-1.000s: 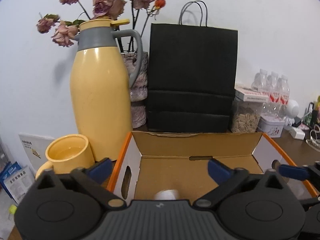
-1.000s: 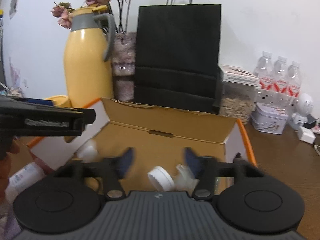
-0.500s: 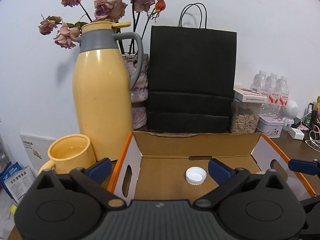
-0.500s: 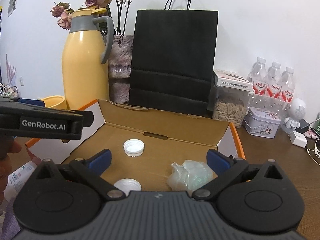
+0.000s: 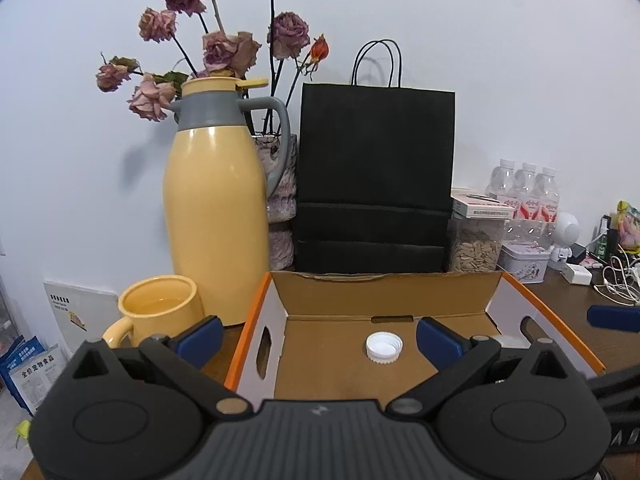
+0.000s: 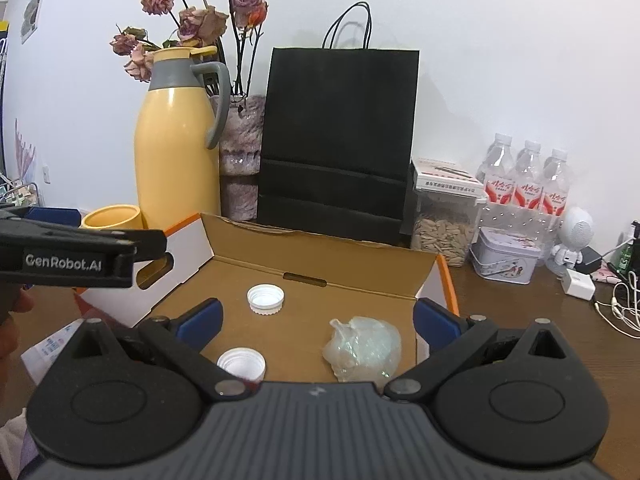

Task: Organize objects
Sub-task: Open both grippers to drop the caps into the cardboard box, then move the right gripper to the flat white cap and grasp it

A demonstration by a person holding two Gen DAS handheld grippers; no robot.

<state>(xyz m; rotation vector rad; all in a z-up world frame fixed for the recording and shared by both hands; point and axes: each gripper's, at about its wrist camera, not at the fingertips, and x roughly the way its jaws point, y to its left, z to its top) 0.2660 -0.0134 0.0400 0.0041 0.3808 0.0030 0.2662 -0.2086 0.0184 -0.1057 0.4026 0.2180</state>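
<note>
An open cardboard box with orange edges (image 5: 256, 320) (image 6: 434, 276) sits on the brown table. Inside lie a white bottle cap (image 5: 384, 347) (image 6: 265, 299), a second white cap (image 6: 241, 364) near the front, and a crumpled clear plastic wad (image 6: 362, 348). My left gripper (image 5: 320, 340) is open and empty above the box's near edge. My right gripper (image 6: 316, 320) is open and empty over the box, with the wad and the near cap between its fingers in view. The left gripper's side (image 6: 80, 256) shows at the left of the right wrist view.
Behind the box stand a yellow thermos jug (image 5: 216, 216), a yellow mug (image 5: 160, 312), a vase of dried roses (image 5: 280, 184), a black paper bag (image 5: 376, 176), a seed jar (image 5: 476, 244), a tin (image 6: 506, 260), water bottles (image 6: 528, 188) and cables (image 6: 624, 304).
Both grippers have drawn up and back from the box. The right gripper opened and let go of a white cap and the plastic wad, which now lie on the box floor.
</note>
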